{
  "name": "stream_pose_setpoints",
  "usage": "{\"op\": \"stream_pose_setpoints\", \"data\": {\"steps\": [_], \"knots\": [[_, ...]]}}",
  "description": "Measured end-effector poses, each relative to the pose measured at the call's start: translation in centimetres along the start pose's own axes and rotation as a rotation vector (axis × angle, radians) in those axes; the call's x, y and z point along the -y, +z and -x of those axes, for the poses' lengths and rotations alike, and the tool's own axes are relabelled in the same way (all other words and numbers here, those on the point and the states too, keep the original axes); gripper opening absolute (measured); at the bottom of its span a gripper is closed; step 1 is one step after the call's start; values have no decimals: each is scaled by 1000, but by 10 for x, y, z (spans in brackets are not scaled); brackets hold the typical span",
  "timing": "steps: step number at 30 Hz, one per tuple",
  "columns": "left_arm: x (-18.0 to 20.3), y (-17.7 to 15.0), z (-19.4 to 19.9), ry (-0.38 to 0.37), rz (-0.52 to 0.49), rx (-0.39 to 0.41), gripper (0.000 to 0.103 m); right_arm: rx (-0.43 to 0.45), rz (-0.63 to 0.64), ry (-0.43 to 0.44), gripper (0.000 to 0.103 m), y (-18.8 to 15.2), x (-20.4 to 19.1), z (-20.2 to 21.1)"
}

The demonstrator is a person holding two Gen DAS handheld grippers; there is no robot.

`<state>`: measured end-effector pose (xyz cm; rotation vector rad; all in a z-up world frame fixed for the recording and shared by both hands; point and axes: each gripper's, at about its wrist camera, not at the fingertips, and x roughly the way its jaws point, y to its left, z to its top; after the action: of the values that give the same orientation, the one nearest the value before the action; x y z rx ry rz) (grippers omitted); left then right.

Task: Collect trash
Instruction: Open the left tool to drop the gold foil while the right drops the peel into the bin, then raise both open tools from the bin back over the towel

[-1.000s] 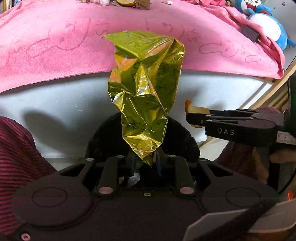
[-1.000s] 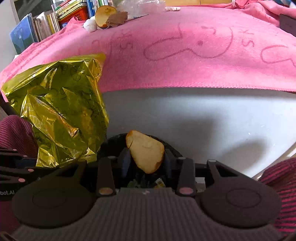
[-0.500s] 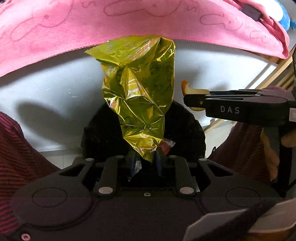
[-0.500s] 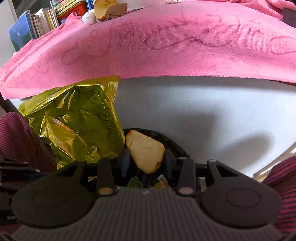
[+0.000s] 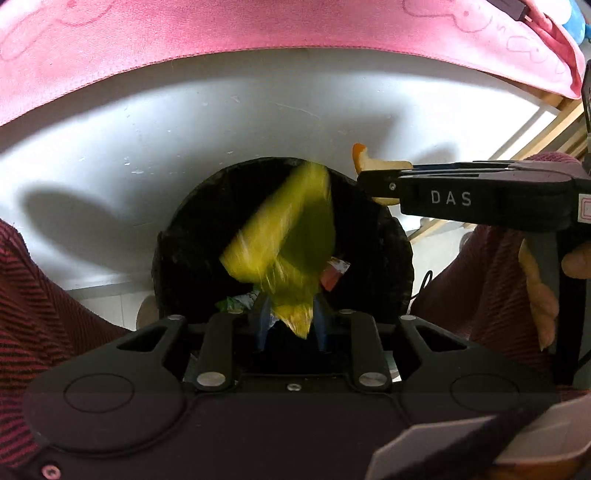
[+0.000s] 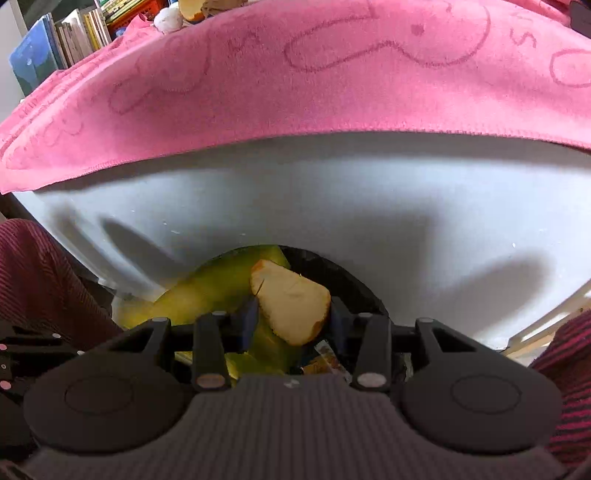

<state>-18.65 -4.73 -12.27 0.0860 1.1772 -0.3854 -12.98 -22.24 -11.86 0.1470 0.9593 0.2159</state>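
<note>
Left gripper is held just above a black trash bin, jaws spread apart. A gold foil wrapper is seen motion-blurred over the bin's dark opening, its lower tip lying in the gap between the blue fingertips; whether either pad touches it cannot be told. Other scraps are seen inside the bin: a red-and-white wrapper piece and a greenish-white one.

Right gripper is held beside the left one over the same bin, jaws pinched on a pale fruit peel piece, orange along its rim. In the left wrist view this gripper is seen side-on, body marked "DAS", with the peel poking out at its tip near the bin's right rim. A hand is seen wrapped on its grip.

In the right wrist view the foil wrapper is seen blurred, left of and below the peel, inside the bin mouth. A small printed packet is seen under the peel.

Behind the bin a white panel is seen, topped by a pink towel hanging over the edge. More trash is seen at the towel's far edge, books at far left. Dark red striped sleeves are seen at the frame sides.
</note>
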Motion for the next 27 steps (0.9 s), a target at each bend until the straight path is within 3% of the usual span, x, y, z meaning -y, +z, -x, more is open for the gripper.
{"op": "stream_pose_setpoints", "data": {"steps": [9, 15, 19, 27], "knots": [[-1, 4, 10, 31, 8, 70, 55, 2, -25, 31, 74, 3, 5, -5], [-9, 13, 25, 21, 56, 129, 76, 43, -14, 30, 76, 8, 2, 4], [-20, 26, 48, 14, 85, 199, 79, 127, 17, 39, 79, 21, -2, 26], [-41, 60, 102, 40, 115, 430, 87, 316, 98, 43, 83, 54, -12, 70]]}}
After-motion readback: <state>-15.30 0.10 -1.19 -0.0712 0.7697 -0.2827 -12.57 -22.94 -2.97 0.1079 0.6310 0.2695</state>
